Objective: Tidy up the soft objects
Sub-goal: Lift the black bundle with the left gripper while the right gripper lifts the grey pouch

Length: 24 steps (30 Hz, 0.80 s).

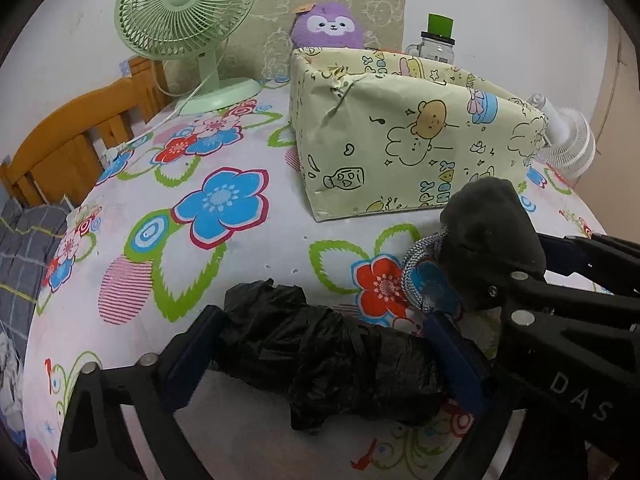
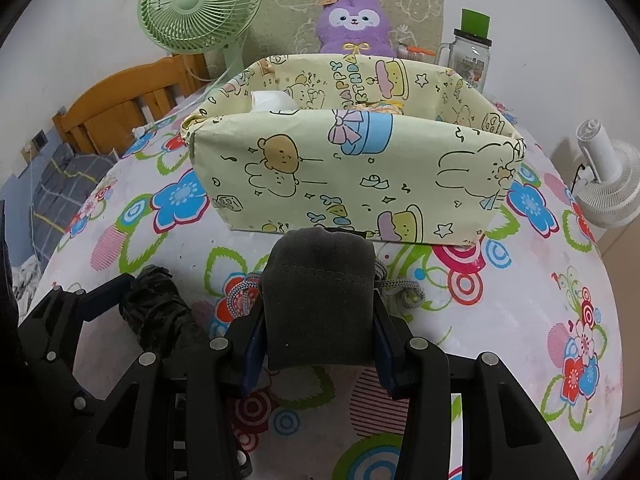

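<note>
A crumpled black plastic bundle lies on the floral cloth, lengthwise between the fingers of my left gripper. The jaws stand wide, one finger at each end of the bundle, and I see no squeeze on it. My right gripper is shut on a dark grey drawstring pouch, held just above the cloth in front of the box. The pouch trails a grey-white cord. The yellow-green cartoon-print box stands open-topped behind, with a white item and a yellowish item inside.
A purple plush toy sits behind the box against the wall. A green fan stands at the back left, a glass jar with a green lid at the back right, and a small white fan at the right edge. A wooden rail borders the left side.
</note>
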Motion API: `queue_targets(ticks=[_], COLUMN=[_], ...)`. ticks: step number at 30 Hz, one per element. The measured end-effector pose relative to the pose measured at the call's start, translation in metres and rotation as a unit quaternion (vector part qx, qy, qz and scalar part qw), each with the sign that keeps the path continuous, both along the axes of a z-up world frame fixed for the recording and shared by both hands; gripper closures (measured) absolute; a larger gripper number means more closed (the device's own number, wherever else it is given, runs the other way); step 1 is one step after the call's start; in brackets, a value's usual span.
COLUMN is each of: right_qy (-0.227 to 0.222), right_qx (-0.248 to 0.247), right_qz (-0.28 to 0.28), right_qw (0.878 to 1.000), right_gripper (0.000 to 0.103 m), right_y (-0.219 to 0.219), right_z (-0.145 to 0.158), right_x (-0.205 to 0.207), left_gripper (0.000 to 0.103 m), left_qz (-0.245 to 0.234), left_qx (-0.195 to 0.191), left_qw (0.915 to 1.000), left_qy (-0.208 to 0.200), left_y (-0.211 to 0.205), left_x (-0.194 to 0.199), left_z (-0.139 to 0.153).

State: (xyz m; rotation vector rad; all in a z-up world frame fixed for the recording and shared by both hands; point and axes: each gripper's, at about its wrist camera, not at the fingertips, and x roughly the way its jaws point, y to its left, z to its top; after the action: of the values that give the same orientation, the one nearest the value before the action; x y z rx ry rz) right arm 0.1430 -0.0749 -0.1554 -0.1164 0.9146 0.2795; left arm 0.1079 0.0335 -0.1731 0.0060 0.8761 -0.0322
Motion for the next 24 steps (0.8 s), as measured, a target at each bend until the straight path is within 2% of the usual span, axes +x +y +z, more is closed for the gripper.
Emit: queue_targets(ticks=[6, 11, 24], right_qy=[-0.002, -0.006, -0.022], right_qx=[0.008, 0.013, 0.025], right_qz=[-0.004, -0.006, -0.020], right_qw=[1.000, 1.000, 0.999], right_gripper=[0.054, 0.054, 0.054], right_y=[-0.007, -0.013, -0.038], right_z=[0.002, 0.006, 0.023], right_x=[-0.004, -0.006, -0.014], left_gripper=[0.012, 0.013, 0.013], left_qz=[0.000, -0.007, -0.027], left_qx=[-0.005, -0.011, 0.000], left_qw=[1.0000, 0.9999, 0.9994], left_qy=[-0.002, -0.002, -0.023], left_y=[-0.004, -0.013, -0.042], left_x=[-0.006, -0.006, -0.007], left_z=[0.004, 0.009, 0.032])
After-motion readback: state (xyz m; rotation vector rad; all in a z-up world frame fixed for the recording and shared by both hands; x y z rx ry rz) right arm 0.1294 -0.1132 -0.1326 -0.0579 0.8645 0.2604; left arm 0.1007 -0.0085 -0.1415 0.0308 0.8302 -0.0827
